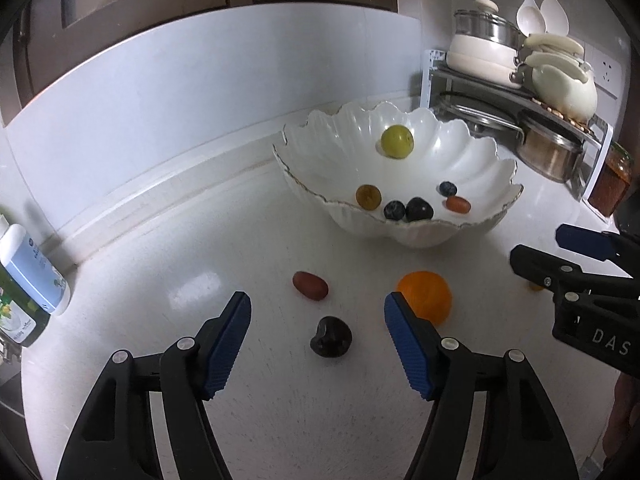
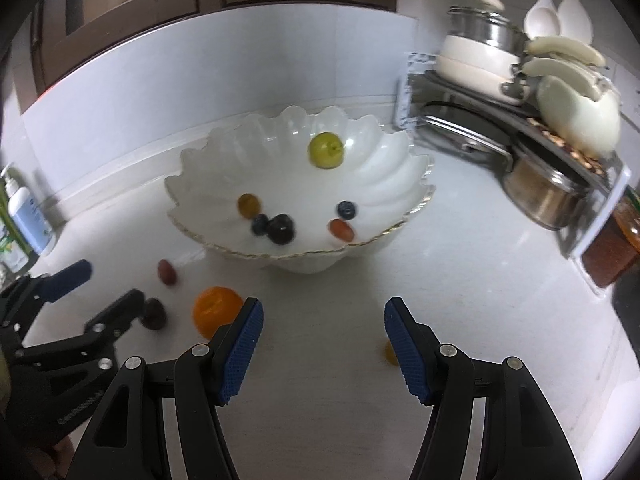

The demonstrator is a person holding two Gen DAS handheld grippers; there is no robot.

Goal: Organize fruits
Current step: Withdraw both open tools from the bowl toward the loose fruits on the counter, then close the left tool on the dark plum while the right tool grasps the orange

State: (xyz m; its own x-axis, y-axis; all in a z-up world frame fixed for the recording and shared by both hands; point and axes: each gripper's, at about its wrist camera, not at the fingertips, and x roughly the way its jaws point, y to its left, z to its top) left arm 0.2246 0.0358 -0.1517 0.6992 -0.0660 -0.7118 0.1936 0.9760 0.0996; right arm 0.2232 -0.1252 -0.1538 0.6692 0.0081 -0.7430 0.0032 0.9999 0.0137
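Left gripper (image 1: 318, 344) fingers (image 1: 228, 344) wide over dark fruit (image 1: 331, 337)

Bowl (image 1: 400, 232) and rack (image 1: 520, 120) block the far counter.

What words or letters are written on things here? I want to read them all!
"DAS" - white letters on the black body of the right gripper, cut off at the picture's edge.
Bottle at the left edge: its label has print, but too small and blurred to read.
Left gripper: raised lettering on its body, too blurred to read.
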